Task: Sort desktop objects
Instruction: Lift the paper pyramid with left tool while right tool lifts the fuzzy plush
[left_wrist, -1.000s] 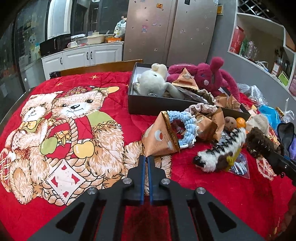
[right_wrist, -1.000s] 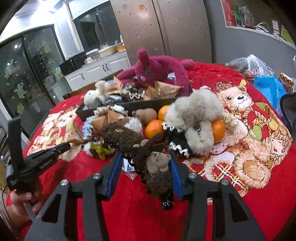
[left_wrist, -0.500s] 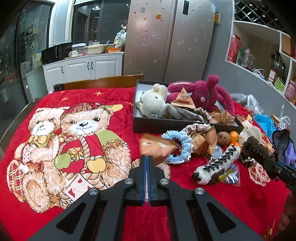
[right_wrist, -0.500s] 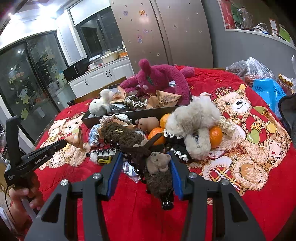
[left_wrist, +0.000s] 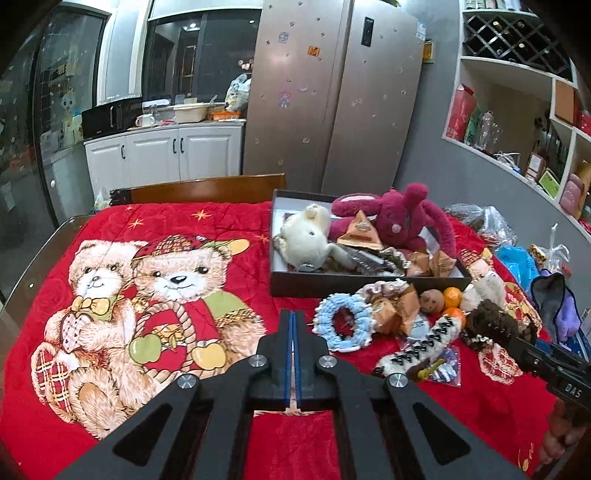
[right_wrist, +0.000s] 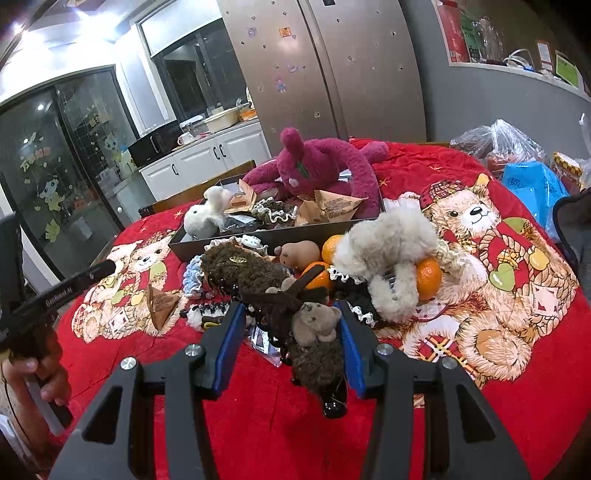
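Now the right gripper (right_wrist: 291, 325) stands partly open around a brown fuzzy hair clip with a little bear (right_wrist: 314, 343); whether its pads press is hard to tell. Its long axis runs roughly along the fingers. Up and left lies the dark box (right_wrist: 258, 236), toys inside. The left gripper (left_wrist: 291, 325) is closed and empty, farther off over the red tabletop (left_wrist: 229, 229).
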